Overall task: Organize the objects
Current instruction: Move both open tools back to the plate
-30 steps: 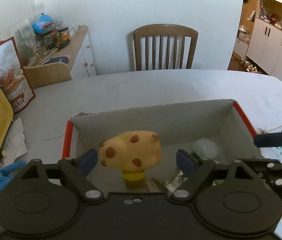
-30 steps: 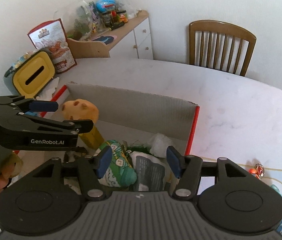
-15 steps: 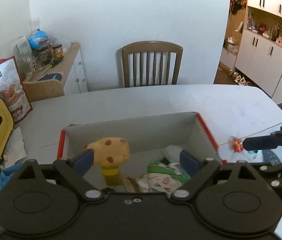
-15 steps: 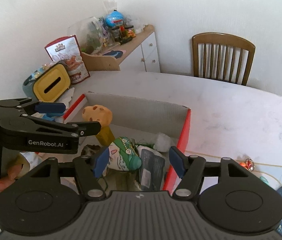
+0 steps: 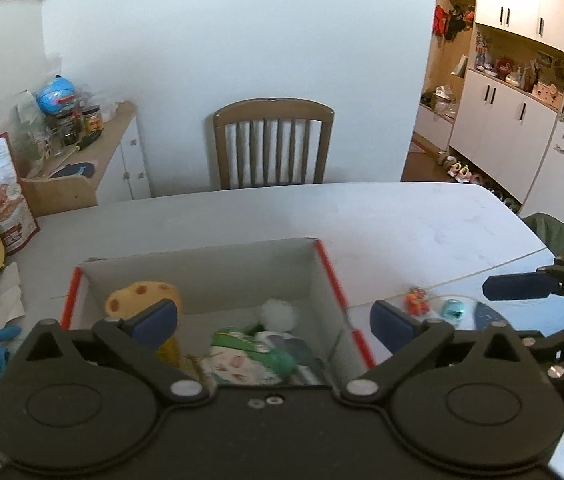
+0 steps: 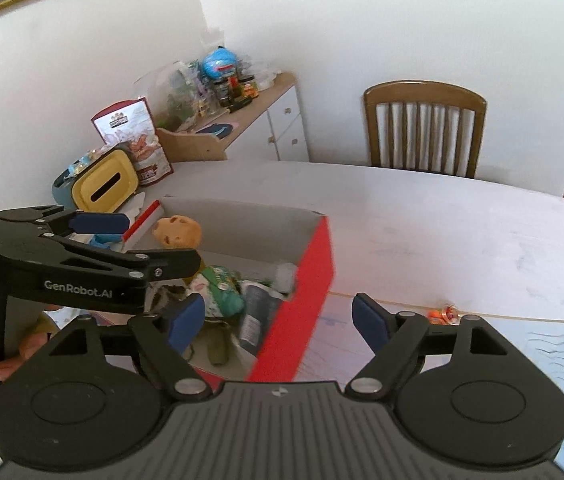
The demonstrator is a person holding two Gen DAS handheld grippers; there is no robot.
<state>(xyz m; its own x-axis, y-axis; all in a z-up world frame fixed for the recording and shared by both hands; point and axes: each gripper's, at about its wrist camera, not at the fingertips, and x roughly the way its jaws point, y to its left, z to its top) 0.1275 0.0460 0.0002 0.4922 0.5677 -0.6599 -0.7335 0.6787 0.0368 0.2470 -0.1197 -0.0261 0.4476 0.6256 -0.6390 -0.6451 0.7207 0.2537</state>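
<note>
I am hovering over a white table where a red-edged cardboard box is sitting, holding a spotted yellow giraffe toy, a green-and-white plush, a dark packet and a white pom-pom. I am keeping my left gripper and my right gripper spread apart, gripping nothing. A small orange figure and a teal trinket are lying on the table just right of the box.

The left gripper hung wide open and empty above the red-edged cardboard box on the white table. Inside sat a yellow spotted plush, a green pouch and a white puffball. Just right of the box lay a tiny orange toy and a teal one. The right gripper's blue fingertip poked in from the right edge.
</note>
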